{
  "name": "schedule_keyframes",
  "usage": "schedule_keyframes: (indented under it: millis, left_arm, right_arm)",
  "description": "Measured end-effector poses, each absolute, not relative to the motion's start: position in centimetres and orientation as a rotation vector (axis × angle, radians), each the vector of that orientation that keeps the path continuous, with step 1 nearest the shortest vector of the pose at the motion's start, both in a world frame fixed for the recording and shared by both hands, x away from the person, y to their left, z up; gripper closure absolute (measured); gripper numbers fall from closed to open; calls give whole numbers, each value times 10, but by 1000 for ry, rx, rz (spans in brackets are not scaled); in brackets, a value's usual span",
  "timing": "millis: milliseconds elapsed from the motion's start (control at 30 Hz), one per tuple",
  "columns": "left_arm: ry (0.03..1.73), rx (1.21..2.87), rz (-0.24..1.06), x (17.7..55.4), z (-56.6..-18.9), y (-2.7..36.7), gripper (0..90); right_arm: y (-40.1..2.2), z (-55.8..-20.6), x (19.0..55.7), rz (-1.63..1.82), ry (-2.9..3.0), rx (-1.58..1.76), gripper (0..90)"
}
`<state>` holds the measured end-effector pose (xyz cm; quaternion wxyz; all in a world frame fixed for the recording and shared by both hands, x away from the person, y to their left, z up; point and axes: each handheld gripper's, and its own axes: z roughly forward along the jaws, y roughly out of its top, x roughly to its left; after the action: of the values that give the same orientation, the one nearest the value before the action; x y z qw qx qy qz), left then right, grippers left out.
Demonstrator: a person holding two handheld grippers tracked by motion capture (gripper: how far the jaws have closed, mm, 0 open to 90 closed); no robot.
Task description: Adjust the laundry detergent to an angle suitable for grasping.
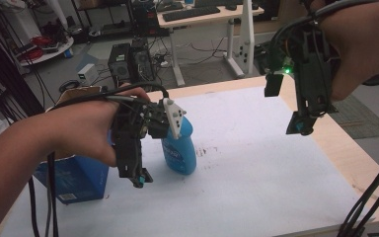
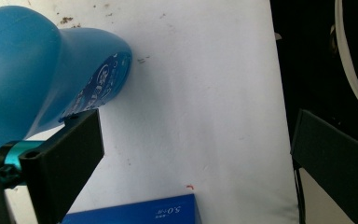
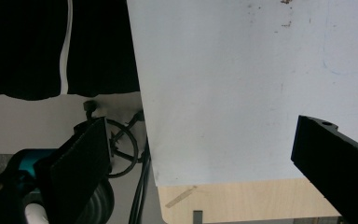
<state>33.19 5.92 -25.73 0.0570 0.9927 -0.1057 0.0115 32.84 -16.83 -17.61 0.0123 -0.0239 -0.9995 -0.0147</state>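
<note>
A: Surface? 
B: White paper sheet (image 1: 256,163) over a light wooden table (image 1: 348,163); small dark specks on the sheet near centre.

A: Objects on it? 
B: Blue plastic spray bottle with a white trigger head (image 1: 180,145), upright, at about 9 o'clock from sheet centre. Dark blue cardboard box (image 1: 76,180) at 8 o'clock, well left of the bottle, at the sheet's near-left edge.

A: Beyond the table? 
B: At 12 o'clock, a pale desk carrying a black keyboard (image 1: 192,12). At 11 o'clock, black computer towers (image 1: 128,61) on the floor amid loose cables.
</note>
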Motion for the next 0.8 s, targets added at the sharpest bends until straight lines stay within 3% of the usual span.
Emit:
schedule_keyframes:
  millis: [800]
  left_arm:
    - [-298,3015,37,327,-252,74,25]
  right_arm:
    - [-166,-179,330,-54,-3126,-126,37]
